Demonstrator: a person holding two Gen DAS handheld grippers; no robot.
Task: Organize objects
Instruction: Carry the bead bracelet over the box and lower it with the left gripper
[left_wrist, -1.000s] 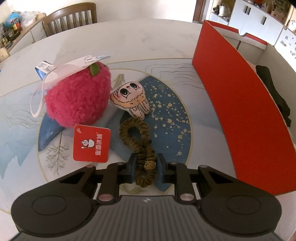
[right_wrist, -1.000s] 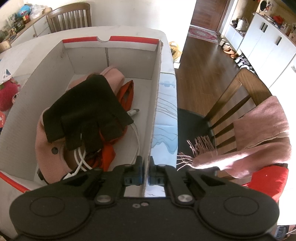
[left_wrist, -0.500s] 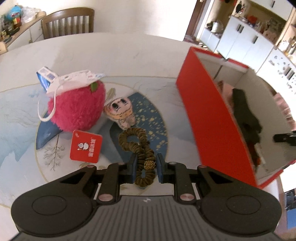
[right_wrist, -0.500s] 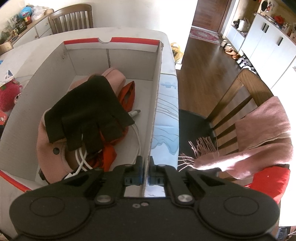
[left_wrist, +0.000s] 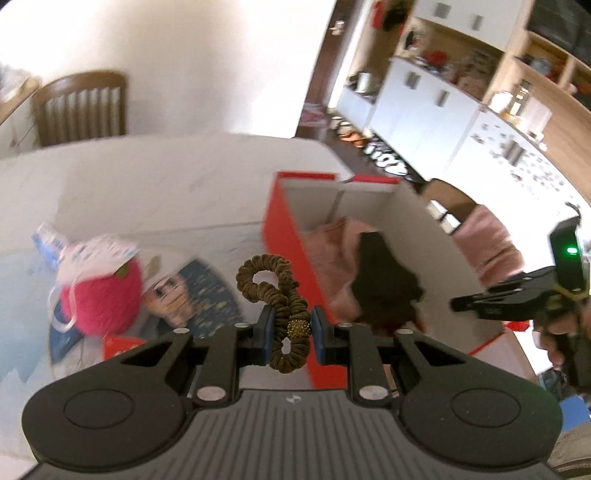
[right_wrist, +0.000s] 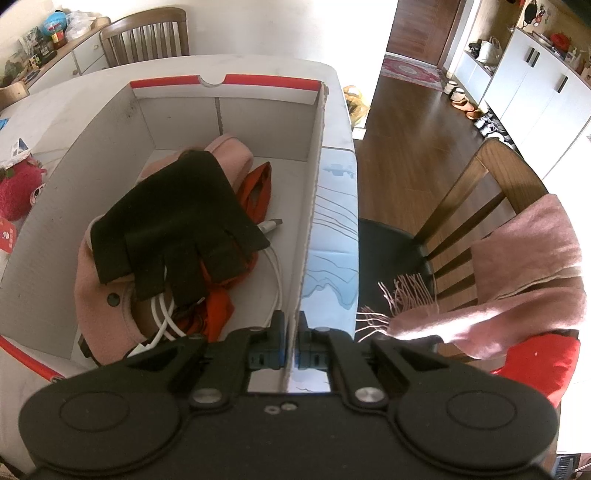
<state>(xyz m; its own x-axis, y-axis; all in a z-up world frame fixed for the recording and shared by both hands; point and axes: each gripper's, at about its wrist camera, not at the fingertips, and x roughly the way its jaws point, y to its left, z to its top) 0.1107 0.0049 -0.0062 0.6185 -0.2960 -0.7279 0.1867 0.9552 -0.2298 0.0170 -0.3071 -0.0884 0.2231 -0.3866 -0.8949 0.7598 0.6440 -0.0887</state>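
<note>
Left wrist view: our left tongs (left_wrist: 291, 328) pinch the brown hair tie (left_wrist: 282, 295), lifted off the counter (left_wrist: 147, 184) toward the red box (left_wrist: 291, 236); our right tongs (right_wrist: 291, 341) clamp its wall, apparently steadying it.

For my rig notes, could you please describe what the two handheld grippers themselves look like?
Both the left gripper and the right gripper are matte black, with two round discs, silver screws and blue-padded jaws. The left's base is ribbed grey. Seen from outside, the right carries a black module with a green light.

Plush strawberry (left_wrist: 101, 295) motion-blurred, cable (right_wrist: 275, 275) partly hidden under glove (right_wrist: 177, 221)
</note>
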